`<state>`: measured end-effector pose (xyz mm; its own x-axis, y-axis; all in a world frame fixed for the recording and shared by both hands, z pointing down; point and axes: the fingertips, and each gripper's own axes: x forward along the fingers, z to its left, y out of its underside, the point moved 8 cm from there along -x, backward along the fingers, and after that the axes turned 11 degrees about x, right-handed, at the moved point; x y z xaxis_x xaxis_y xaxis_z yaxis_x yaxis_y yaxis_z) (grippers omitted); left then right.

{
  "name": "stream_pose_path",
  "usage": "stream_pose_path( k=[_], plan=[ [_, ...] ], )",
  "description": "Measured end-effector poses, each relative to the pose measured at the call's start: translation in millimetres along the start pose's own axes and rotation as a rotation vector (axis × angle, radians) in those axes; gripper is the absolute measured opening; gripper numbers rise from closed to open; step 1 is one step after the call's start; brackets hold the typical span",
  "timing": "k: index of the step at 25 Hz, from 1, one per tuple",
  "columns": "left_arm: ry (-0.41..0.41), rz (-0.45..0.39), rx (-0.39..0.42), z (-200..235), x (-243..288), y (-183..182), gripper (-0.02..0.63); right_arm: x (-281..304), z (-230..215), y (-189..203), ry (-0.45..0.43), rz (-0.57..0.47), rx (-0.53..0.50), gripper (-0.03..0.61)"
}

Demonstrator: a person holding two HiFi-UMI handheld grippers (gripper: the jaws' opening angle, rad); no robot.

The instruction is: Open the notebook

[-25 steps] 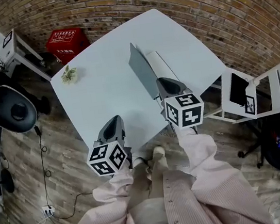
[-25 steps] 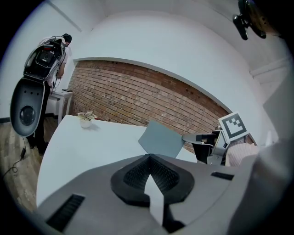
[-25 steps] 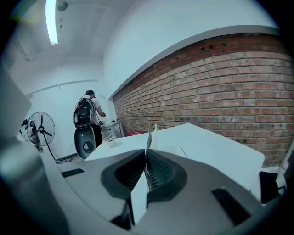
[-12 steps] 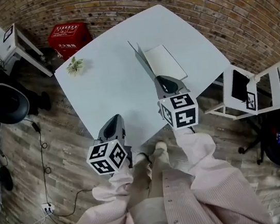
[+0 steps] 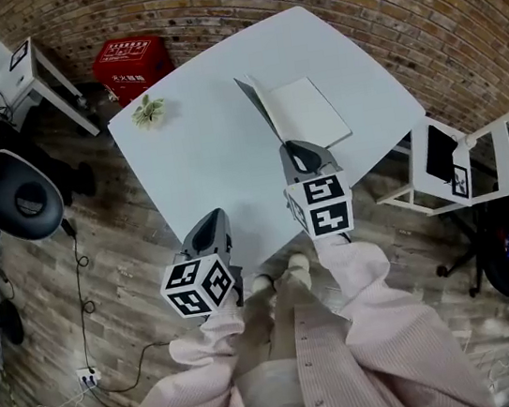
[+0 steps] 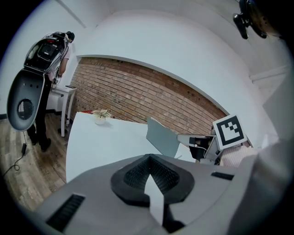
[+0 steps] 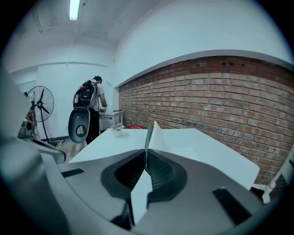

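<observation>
One notebook is lying half open on the right part of the desk.
Its grey cover is standing nearly upright beside flat white pages. Our right tongs are pinching the cover's near edge, almost fully closed on it. Our left tongs are pressed together, empty, at the desk's near edge. We are counting one potted plant, far left.

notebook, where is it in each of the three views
head view: notebook upper centre, cover raised
left gripper view: notebook centre right, grey cover showing
right gripper view: notebook dead centre, cover edge-on
shared landmark: small potted plant, left of it in every view
</observation>
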<state>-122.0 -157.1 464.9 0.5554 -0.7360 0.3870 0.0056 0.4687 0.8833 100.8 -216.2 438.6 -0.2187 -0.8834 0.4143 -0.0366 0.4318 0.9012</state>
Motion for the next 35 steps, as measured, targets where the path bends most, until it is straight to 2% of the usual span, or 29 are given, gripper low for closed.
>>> stream_pose_path(
  k=[7, 20, 35],
  plan=[
    [0.002, 0.014, -0.004, 9, -9, 8, -0.006, 6, 22, 15, 0.011, 0.021, -0.067, 0.020],
    [-0.056, 0.029, -0.050, 11, -12, 19, -0.006, 21, 53, 47, 0.024, 0.065, -0.190, 0.020],
    [-0.106, 0.037, -0.081, 11, -28, 32, -0.006, 33, 66, 75, -0.013, 0.118, -0.235, 0.021]
  ],
)
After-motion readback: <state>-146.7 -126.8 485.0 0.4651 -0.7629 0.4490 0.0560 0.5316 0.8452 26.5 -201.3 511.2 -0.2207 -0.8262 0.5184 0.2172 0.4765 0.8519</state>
